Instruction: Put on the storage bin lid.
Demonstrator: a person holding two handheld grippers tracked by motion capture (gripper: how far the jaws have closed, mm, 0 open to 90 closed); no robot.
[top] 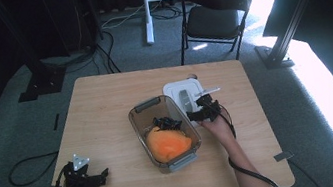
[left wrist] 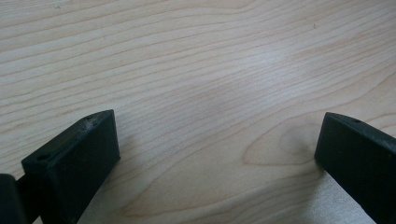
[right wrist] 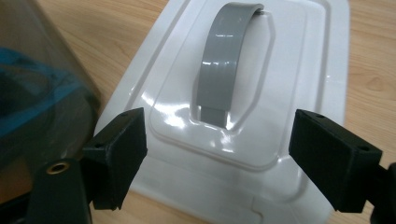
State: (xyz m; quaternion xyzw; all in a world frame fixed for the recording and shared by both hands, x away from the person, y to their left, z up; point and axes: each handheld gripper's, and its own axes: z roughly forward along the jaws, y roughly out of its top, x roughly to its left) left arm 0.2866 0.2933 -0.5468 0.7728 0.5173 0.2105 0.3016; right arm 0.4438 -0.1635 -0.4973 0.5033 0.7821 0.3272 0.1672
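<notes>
Right tool (right wrist: 217, 158) spread wide over white lid (right wrist: 289, 74); clear bin (top: 164, 131) crowds its left. Left tool (left wrist: 217, 154): open desk (left wrist: 196, 56) ahead.

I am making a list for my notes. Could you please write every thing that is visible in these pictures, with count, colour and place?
table: one, light wood, centre
bin: one, clear grey, open, mid-table
orange item: one, inside bin, nearer end
dark items: count unclear, inside bin, behind orange item
lid: one, white with grey handle, flat on table right of bin
folding chair: one, black, floor beyond table
left gripper: black, open, near left table corner
right gripper: black, open, above lid's near edge
</notes>
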